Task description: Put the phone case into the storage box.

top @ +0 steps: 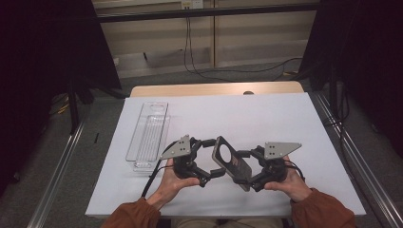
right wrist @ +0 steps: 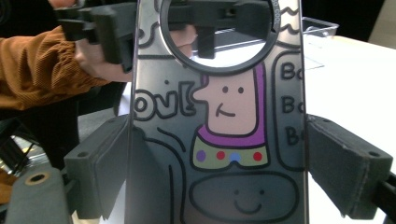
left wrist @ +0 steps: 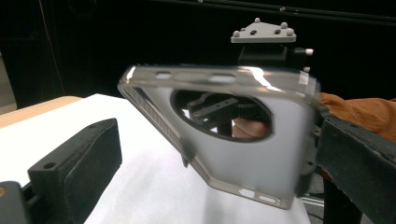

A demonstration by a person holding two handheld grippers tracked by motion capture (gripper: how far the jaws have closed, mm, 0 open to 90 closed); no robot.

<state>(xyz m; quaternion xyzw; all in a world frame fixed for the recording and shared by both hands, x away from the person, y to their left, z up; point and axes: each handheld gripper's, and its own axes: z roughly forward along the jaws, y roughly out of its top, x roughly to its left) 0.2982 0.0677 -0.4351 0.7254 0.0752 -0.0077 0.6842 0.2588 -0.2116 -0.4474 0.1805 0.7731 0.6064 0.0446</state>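
A dark translucent phone case [top: 230, 161] with a round camera hole is held up on edge above the white table cover [top: 266, 118], near its front. My right gripper [top: 248, 169] is shut on it across its width; the right gripper view has both pads against the long edges of the case [right wrist: 224, 140], which carries a cartoon print. My left gripper [top: 213, 157] is open at the other side. In the left gripper view the case [left wrist: 261, 158] lies against the right pad [left wrist: 355, 154], while the left pad [left wrist: 74, 172] stands well apart from it.
A clear plastic tray [top: 148, 135] lies along the left side of the white cover, and its corner [right wrist: 317, 25] appears behind the case. A wooden table edge [top: 214, 89] runs along the back. Metal rails flank the table on both sides.
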